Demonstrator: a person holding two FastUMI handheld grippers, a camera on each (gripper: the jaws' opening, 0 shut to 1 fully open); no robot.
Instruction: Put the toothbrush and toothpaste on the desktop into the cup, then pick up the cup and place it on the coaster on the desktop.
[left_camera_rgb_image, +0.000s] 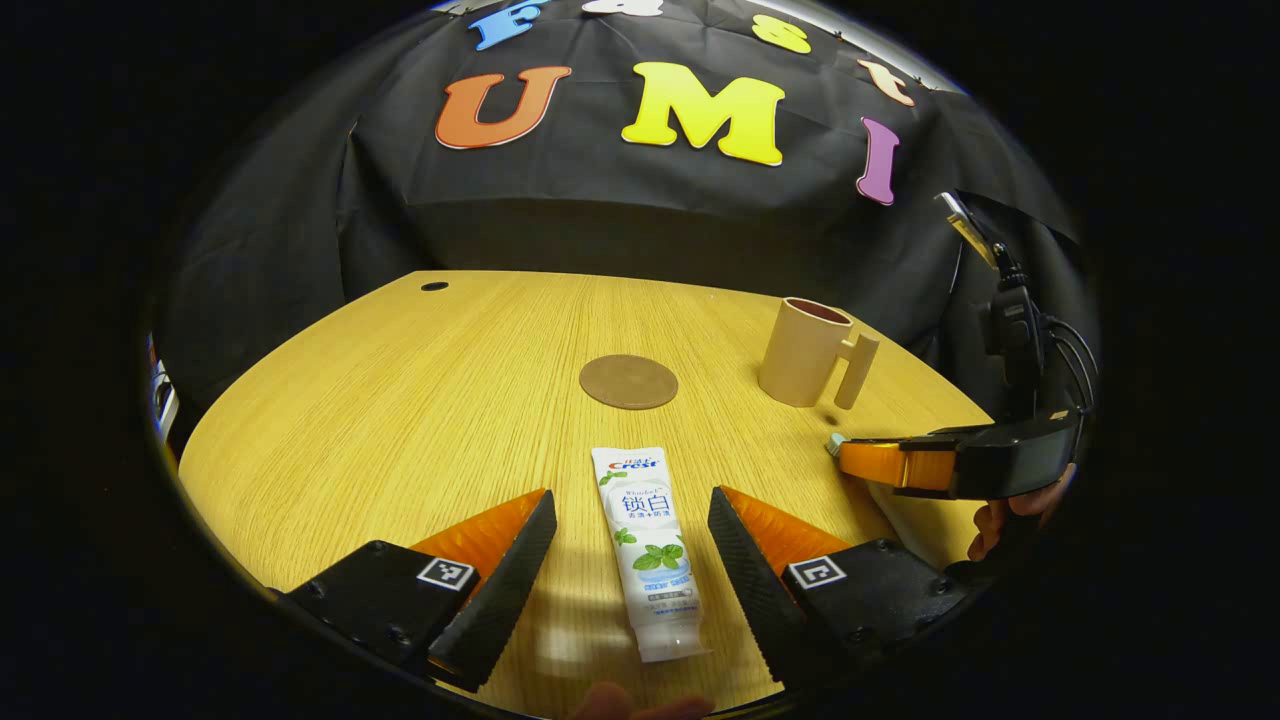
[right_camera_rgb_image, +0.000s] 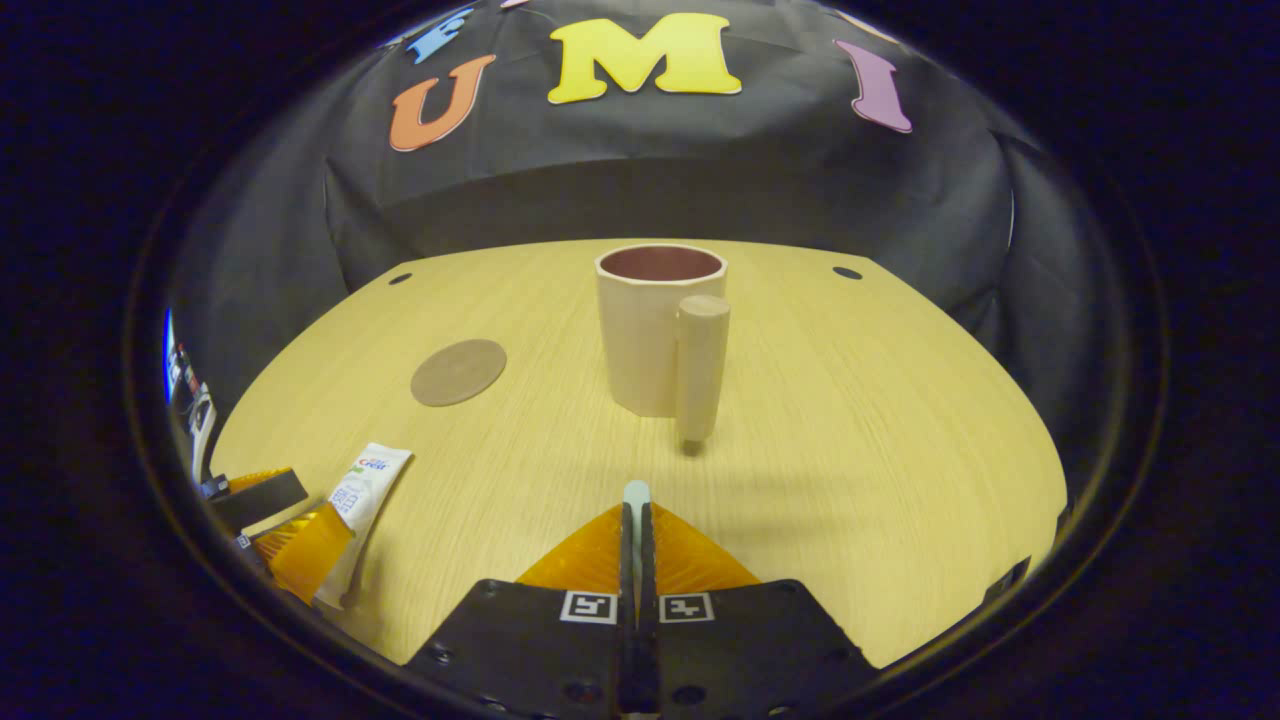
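A white toothpaste tube (left_camera_rgb_image: 648, 560) lies flat on the wooden desk, between the fingers of my open left gripper (left_camera_rgb_image: 630, 497), which touch neither side of it. My right gripper (right_camera_rgb_image: 637, 512) is shut on the toothbrush, of which only a pale green end (right_camera_rgb_image: 636, 492) pokes out past the fingertips. A beige cup (right_camera_rgb_image: 650, 340) with a peg-like handle (right_camera_rgb_image: 702, 365) stands upright just ahead of the right gripper. The round brown coaster (left_camera_rgb_image: 628, 381) lies bare beyond the tube, left of the cup (left_camera_rgb_image: 803, 350). In the left gripper view the right gripper (left_camera_rgb_image: 848, 456) hovers near the cup.
The desk (right_camera_rgb_image: 850, 430) has a curved front edge and small cable holes (left_camera_rgb_image: 434, 286) near its back corners. Black cloth walls close the back and sides. In the right gripper view the left gripper (right_camera_rgb_image: 300, 517) is at the far left by the toothpaste (right_camera_rgb_image: 365, 485).
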